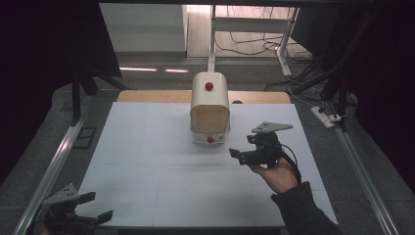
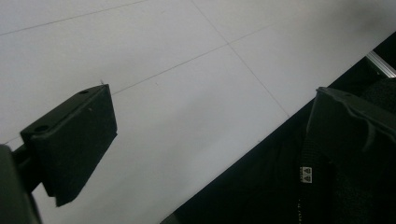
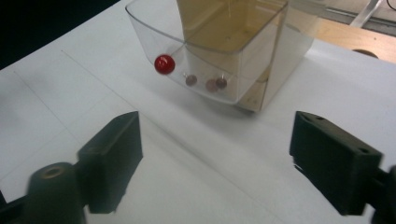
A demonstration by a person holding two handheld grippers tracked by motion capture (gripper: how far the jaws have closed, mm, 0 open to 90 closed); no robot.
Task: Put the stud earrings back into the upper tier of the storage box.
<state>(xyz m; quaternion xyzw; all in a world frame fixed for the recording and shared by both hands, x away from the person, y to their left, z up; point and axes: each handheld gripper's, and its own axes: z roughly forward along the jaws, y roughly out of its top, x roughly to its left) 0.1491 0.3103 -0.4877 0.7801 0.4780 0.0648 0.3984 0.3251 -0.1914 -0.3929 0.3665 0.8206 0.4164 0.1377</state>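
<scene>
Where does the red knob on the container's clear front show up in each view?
High view: red knob at picture centre, low on the container.
Left gripper view: not in it.
Right gripper view: upper left of centre, on the clear front.
Shared landmark: the white table sheet.

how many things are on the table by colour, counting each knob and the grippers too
cream and clear: 1, the dispenser box
red: 2, top knob and front knob
black: 2, left gripper and right gripper
total: 5
</scene>
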